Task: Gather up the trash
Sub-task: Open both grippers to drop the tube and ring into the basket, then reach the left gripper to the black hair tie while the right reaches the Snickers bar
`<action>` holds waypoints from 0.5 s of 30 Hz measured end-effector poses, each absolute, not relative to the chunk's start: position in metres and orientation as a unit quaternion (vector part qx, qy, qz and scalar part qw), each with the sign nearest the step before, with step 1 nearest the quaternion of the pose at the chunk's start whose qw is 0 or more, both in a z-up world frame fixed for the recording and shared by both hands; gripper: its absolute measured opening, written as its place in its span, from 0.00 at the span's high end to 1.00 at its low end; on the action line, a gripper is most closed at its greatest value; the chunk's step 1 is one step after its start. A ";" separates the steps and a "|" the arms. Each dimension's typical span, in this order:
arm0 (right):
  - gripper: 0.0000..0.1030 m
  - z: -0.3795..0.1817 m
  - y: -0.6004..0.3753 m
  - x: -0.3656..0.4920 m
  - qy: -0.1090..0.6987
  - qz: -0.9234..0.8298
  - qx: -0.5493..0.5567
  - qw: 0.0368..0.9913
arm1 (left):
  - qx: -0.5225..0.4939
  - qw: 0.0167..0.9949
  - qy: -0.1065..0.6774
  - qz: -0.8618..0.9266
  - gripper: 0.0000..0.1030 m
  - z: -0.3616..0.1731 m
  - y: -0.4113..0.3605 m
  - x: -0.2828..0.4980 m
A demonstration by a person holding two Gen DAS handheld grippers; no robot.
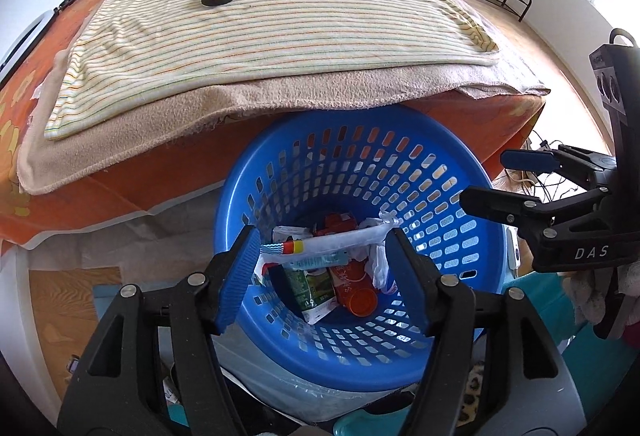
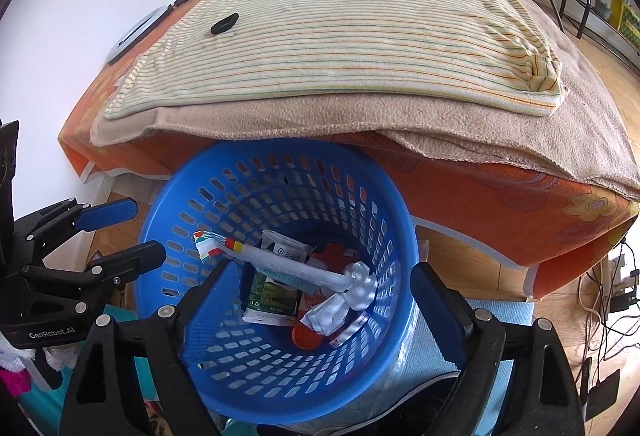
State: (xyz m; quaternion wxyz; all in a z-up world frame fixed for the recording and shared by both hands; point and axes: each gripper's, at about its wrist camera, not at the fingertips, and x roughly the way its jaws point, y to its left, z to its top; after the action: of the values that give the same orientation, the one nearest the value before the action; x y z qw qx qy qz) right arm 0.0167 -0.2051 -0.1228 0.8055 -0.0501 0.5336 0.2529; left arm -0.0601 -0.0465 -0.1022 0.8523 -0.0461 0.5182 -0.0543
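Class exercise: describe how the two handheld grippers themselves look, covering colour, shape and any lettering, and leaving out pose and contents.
Both are black plastic linkages with silver round rivets and flat blue ribbed finger pads. The left gripper shows white lettering "GenRobot.AI" on its body in the right wrist view; the right gripper shows "DAS" in the left wrist view. No sleeves or cables show.

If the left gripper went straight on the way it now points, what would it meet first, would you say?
Probably the long rolled wrapper lying across the trash inside the blue basket. The left gripper, jaws open, points down into the basket. Depth is hard to judge.
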 end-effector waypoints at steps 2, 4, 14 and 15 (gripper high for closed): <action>0.12 -0.123 -0.205 0.018 0.534 0.250 -0.052 0.806 | -0.046 0.852 0.518 -0.054 0.35 -0.102 -0.046 -0.060; 0.11 -0.122 -0.204 0.018 0.534 0.249 -0.052 0.806 | -0.046 0.852 0.519 -0.054 0.35 -0.103 -0.046 -0.060; 0.05 -0.114 -0.203 0.019 0.522 0.237 -0.058 0.817 | -0.057 0.850 0.523 -0.043 0.35 -0.105 -0.038 -0.057; 0.05 -0.113 -0.203 0.019 0.523 0.235 -0.060 0.817 | -0.059 0.850 0.522 -0.041 0.35 -0.105 -0.037 -0.056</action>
State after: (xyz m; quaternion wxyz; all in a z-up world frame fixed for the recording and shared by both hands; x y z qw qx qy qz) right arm 0.0193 -0.2033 -0.1134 0.8173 -0.0600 0.5228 0.2346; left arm -0.0558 -0.0374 -0.1049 0.8497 -0.0589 0.5224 -0.0413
